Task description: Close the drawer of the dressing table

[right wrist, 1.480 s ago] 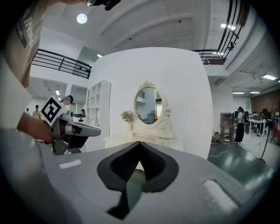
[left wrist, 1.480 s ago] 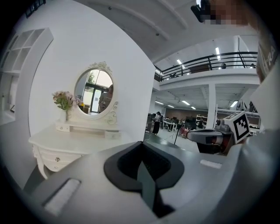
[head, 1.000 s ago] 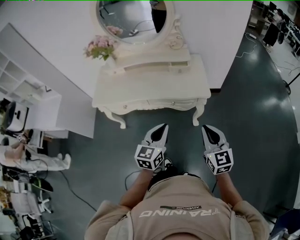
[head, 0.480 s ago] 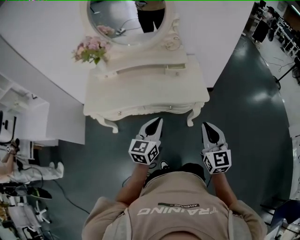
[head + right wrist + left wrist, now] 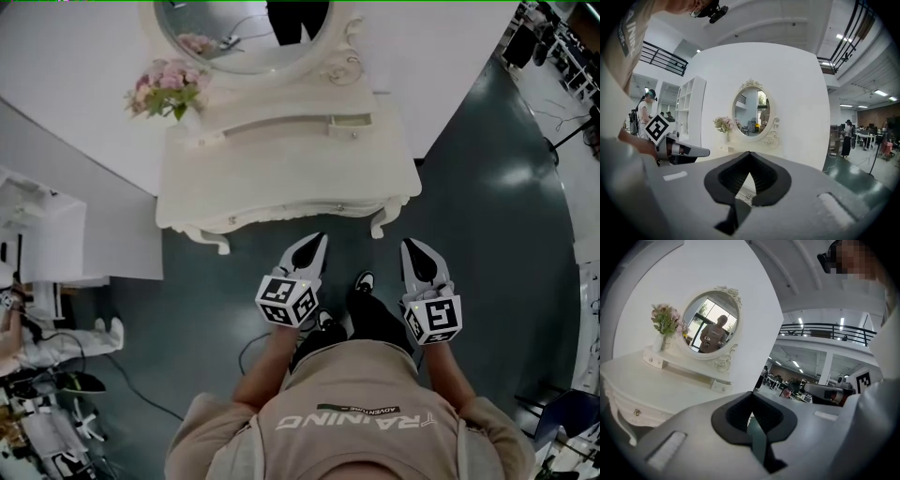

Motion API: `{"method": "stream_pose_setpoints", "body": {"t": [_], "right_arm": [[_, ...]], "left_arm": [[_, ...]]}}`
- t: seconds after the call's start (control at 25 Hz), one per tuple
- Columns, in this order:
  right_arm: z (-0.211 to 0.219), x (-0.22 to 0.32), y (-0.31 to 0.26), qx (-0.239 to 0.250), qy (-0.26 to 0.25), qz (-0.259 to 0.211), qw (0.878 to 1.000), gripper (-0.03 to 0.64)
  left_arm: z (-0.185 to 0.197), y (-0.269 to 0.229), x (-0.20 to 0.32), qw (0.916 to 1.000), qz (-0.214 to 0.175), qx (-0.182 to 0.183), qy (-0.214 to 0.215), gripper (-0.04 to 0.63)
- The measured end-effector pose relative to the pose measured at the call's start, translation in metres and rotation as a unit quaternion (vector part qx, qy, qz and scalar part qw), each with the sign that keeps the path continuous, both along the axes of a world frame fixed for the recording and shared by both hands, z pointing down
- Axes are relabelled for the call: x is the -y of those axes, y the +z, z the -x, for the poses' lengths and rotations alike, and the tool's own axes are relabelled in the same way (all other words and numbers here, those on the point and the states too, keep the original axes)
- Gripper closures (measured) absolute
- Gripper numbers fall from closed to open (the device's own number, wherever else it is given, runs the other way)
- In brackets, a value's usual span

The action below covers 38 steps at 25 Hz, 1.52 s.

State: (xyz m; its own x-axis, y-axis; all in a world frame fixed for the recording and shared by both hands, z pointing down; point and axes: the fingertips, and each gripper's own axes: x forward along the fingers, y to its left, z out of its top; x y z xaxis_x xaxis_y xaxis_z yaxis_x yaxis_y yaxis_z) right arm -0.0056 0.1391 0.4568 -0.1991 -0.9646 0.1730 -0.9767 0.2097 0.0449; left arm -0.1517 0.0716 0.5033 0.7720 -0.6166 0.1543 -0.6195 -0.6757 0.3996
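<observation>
A cream dressing table [image 5: 281, 178] with an oval mirror [image 5: 239, 33] and a vase of pink flowers [image 5: 159, 89] stands against the white wall. On its raised back shelf, the small right-hand drawer [image 5: 349, 122] sticks out a little; it also shows as the drawer [image 5: 721, 386] in the left gripper view. The front drawers [image 5: 281, 216] sit flush. My left gripper [image 5: 319, 240] and right gripper [image 5: 409, 246] are both shut and empty. They hang over the dark floor just short of the table's front edge, pointing at it.
A white shelf unit [image 5: 42, 234] stands left of the table, with a seated person [image 5: 47, 342] and a floor cable [image 5: 141, 384] further left. My shoe [image 5: 364, 281] is on the dark green floor [image 5: 487, 234] between the grippers. Desks and people fill the far right.
The table has drawn closer to me and shifted left in the head view. A foot has stepped forward between the grippers. Both grippers stay shut, side by side.
</observation>
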Motion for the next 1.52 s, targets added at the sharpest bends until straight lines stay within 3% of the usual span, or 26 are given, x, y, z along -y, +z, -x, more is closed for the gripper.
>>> {"method": "stream_pose_setpoints", "body": {"t": [0.36, 0.72, 1.16, 1.52], "right_arm": [[-0.022, 0.058, 0.002, 0.014, -0.048, -0.016, 0.999, 0.614], [-0.071, 0.117, 0.001, 0.04, -0.067, -0.028, 0.997, 0.615], [-0.092, 0.156, 0.023, 0.071, -0.109, -0.006, 0.992, 0.615], [-0.09, 0.19, 0.025, 0.065, -0.122, 0.0, 0.99, 0.615]], "left_arm": [[-0.017, -0.018, 0.046, 0.9982, -0.031, 0.048, -0.021, 0.578], [-0.066, -0.035, 0.097, 0.9944, -0.054, 0.087, -0.027, 0.578], [-0.086, -0.027, 0.116, 0.99, -0.036, 0.122, -0.061, 0.578], [-0.088, -0.016, 0.146, 0.9906, -0.022, 0.119, -0.064, 0.578]]}}
